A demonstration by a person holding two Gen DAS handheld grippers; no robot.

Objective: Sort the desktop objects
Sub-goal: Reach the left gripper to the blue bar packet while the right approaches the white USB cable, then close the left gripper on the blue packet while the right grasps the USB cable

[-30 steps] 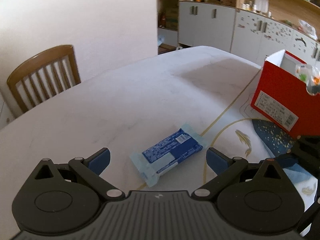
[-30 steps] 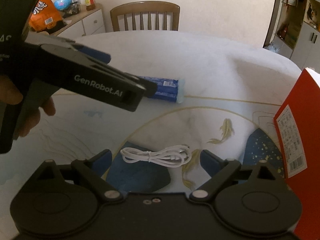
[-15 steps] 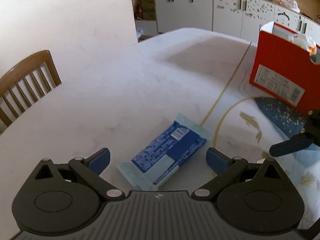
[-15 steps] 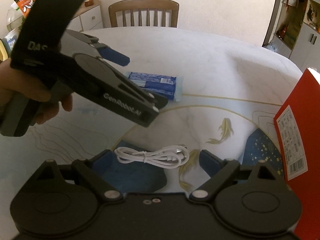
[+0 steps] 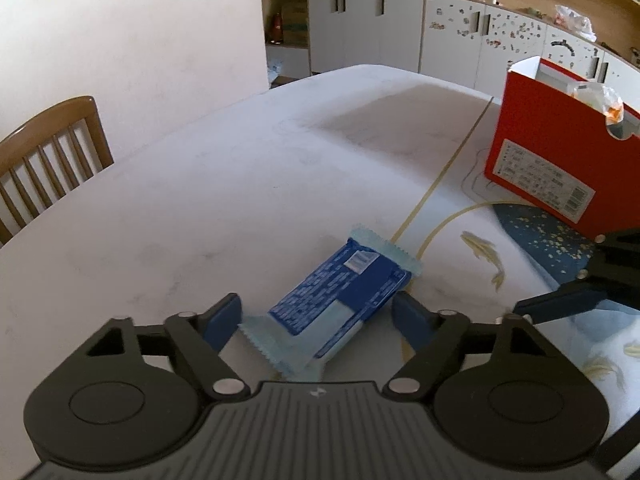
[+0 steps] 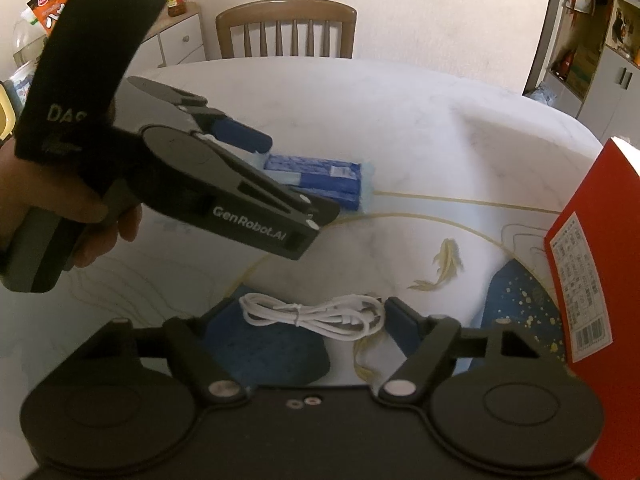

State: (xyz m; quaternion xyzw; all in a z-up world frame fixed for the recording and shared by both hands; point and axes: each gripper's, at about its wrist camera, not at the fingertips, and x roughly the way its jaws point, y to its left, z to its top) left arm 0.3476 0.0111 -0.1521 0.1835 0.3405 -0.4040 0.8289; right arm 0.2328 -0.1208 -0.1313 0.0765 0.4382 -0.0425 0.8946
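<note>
A blue snack packet (image 5: 340, 300) lies flat on the white table; it also shows in the right wrist view (image 6: 320, 176). My left gripper (image 5: 318, 318) is open, its two blue-padded fingers standing either side of the packet's near end without closing on it. From the right wrist view the left gripper (image 6: 276, 172) reaches over the packet. My right gripper (image 6: 308, 320) is open, its fingers flanking a coiled white cable (image 6: 316, 314) on the table. The red box (image 5: 560, 160) stands at the right, with a plastic-wrapped item inside.
A wooden chair (image 6: 286, 30) stands at the table's far side. The table (image 5: 240, 160) has gold lines, fish drawings and blue patches. The red box also shows at the right edge of the right wrist view (image 6: 600, 280). Cabinets line the back wall.
My left gripper has moved forward and down until its open fingers straddle the blue packet. My right gripper has stayed around the white cable.
</note>
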